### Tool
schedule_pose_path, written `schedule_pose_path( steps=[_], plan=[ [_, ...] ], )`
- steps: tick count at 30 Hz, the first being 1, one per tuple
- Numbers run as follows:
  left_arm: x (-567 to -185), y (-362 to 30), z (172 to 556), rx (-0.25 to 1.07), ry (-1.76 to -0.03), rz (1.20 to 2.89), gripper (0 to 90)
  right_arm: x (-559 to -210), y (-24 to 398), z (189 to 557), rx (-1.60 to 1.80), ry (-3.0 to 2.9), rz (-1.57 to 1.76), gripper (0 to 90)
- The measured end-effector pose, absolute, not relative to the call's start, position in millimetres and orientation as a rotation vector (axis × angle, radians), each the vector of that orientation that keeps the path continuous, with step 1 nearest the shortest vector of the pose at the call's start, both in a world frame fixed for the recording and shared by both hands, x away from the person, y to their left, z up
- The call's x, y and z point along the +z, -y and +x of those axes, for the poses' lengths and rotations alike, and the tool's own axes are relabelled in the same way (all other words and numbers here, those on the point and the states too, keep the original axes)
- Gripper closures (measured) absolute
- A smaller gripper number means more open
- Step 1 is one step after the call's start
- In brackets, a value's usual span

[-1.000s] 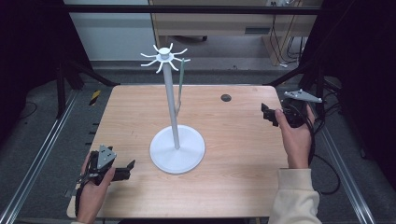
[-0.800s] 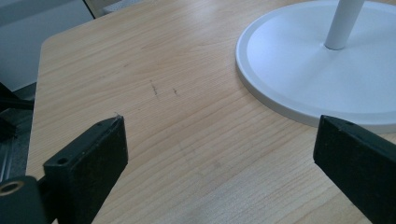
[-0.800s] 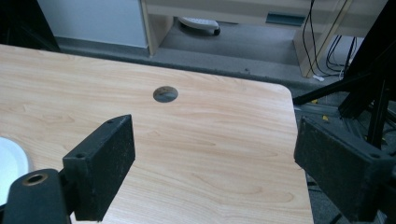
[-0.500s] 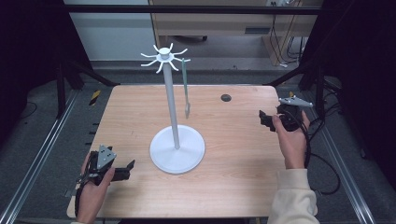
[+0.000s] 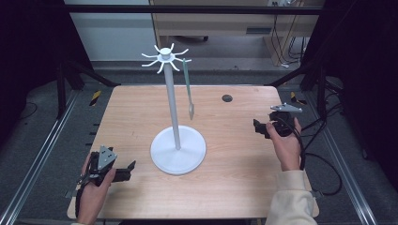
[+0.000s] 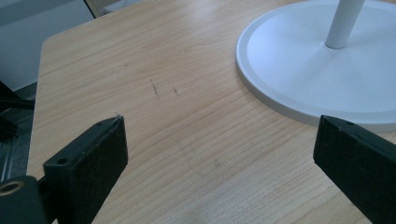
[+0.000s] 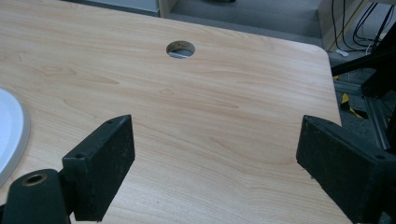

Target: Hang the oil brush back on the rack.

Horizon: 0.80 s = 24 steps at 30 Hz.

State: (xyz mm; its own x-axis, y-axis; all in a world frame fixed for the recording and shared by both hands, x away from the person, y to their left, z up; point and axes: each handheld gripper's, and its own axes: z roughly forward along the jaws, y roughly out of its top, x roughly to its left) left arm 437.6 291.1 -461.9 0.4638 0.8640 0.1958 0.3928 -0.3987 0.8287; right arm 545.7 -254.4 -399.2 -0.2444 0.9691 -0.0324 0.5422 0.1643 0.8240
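A white stand rises from the middle of the wooden table, its round base flat on the wood and its hooks spread at the top. A green spatula hangs from one hook on the right side, blade down and clear of the table. The left gripper sits near the table's front left corner, jaws wide with nothing between them, pointing at the base. The right gripper hovers at the right edge, well apart from the stand, jaws also wide and empty, aimed toward a small round hole in the tabletop.
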Motion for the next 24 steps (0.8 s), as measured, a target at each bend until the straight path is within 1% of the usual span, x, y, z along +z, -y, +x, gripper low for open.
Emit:
schedule_pose_path(
  steps=[24],
  plan=[
    [-462,-290,438,0.821,-1.040,1.994,2.7,-437,225,550,0.906,-2.033,1.391,12.2]
  ],
)
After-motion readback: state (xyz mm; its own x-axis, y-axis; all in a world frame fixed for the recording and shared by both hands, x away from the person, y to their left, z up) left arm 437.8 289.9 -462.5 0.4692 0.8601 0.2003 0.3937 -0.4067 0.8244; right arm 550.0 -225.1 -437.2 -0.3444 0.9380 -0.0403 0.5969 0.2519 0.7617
